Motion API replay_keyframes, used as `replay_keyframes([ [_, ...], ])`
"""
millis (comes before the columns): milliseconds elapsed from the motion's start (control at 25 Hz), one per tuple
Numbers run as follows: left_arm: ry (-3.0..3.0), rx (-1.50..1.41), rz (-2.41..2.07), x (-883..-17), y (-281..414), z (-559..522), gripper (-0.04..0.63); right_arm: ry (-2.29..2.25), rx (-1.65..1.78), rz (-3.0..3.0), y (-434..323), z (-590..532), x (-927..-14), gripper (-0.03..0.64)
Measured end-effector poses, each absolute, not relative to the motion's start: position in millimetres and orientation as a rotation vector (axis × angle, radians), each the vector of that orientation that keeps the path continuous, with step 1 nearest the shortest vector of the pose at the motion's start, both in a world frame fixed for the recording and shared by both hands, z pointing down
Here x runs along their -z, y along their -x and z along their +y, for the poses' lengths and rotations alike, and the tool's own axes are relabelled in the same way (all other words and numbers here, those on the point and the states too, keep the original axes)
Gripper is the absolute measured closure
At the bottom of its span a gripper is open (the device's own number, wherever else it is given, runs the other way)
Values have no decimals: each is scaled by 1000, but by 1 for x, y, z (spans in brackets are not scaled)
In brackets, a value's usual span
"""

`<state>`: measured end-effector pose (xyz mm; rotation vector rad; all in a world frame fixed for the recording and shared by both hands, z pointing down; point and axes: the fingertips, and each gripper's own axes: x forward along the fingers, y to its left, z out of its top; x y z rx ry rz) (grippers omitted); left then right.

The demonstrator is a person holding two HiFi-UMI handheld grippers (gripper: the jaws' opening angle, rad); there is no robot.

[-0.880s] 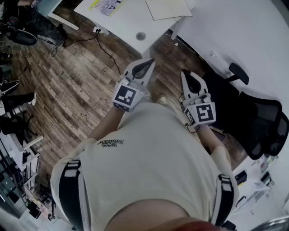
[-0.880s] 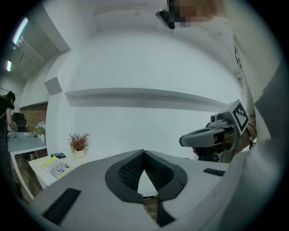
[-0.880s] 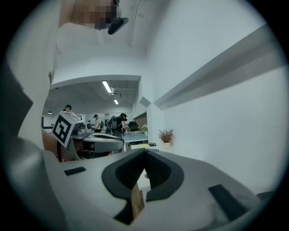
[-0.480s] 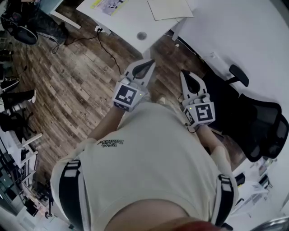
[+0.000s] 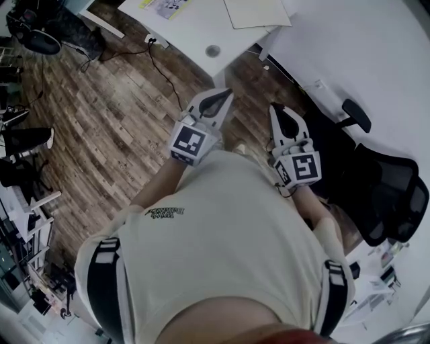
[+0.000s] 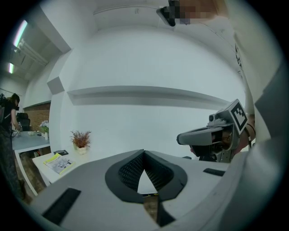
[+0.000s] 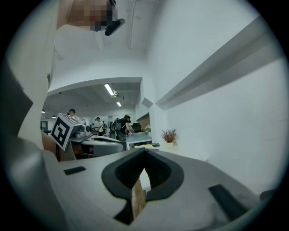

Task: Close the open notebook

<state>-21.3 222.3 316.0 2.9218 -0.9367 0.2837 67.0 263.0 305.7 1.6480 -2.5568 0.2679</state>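
An open booklet with yellow and white pages (image 5: pixel 163 7) lies on the white desk (image 5: pixel 195 37) at the top of the head view. It also shows far left in the left gripper view (image 6: pixel 58 163). A beige sheet or pad (image 5: pixel 256 12) lies beside it. My left gripper (image 5: pixel 227 92) and right gripper (image 5: pixel 272 107) hang side by side in front of my torso, over the wooden floor and well short of the desk. Both are shut with nothing between the jaws (image 6: pixel 143 152) (image 7: pixel 145 151).
A small potted plant (image 6: pixel 81 140) stands on the desk by the white wall. A black office chair (image 5: pixel 390 195) is at my right. A cable (image 5: pixel 160 72) trails over the floor under the desk. Several people stand at far desks (image 7: pixel 124 125).
Both grippers keep their place in front of my torso, still shut. Only the head view has shifted a little.
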Motion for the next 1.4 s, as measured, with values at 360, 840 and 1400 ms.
replay_keyframes([
  [360, -2889, -275, -1002, -321, 20, 229, 581, -1600, -278, -2576, -72, 273, -312, 615],
  [840, -2872, -271, -1106, -326, 10, 242, 581, -1477, -300, -2638, -75, 276, -327, 615],
  [1400, -2856, -257, -1170, -331, 24, 192, 581, -1443, -271, -2670, -64, 221, -326, 614],
])
